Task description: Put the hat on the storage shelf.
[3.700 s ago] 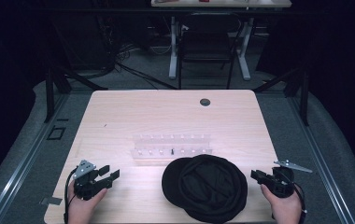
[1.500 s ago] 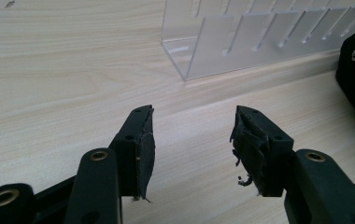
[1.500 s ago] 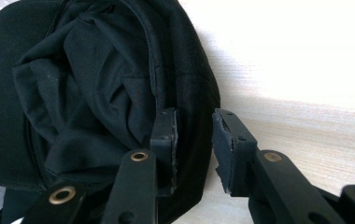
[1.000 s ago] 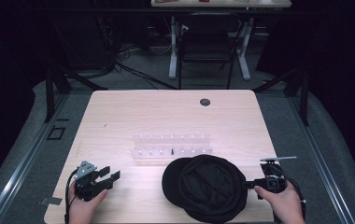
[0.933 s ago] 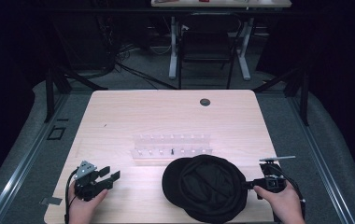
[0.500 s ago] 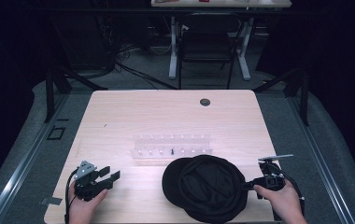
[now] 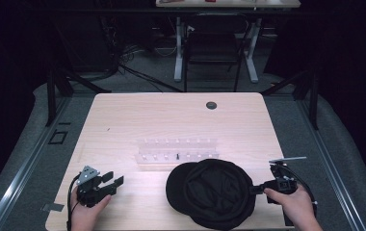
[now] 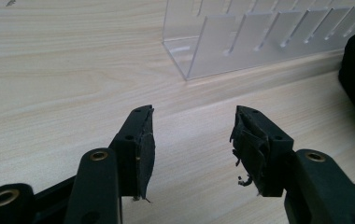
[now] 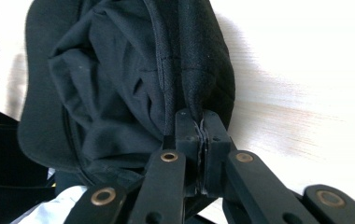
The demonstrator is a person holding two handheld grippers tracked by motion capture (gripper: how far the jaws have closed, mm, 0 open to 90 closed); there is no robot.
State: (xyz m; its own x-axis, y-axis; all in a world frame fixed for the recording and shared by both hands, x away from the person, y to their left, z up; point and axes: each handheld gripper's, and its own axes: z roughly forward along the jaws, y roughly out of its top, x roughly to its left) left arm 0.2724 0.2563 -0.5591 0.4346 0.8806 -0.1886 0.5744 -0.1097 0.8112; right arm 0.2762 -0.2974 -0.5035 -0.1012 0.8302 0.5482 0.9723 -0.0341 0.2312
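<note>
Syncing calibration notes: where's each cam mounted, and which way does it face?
High view: above the person's side, looking forward and down at the table; both hands show.
Left gripper view: on the left gripper, facing the rack; open jaws.
Right gripper view: on the right gripper, facing the cap; jaws clamp its edge.
Shared: cap, table.

Table [image 7: 123, 120] viewed from above, facing forward; left gripper view set low, close over wood; right gripper view close on black cap [image 9: 119, 84]; cap [image 7: 215, 192] shared
</note>
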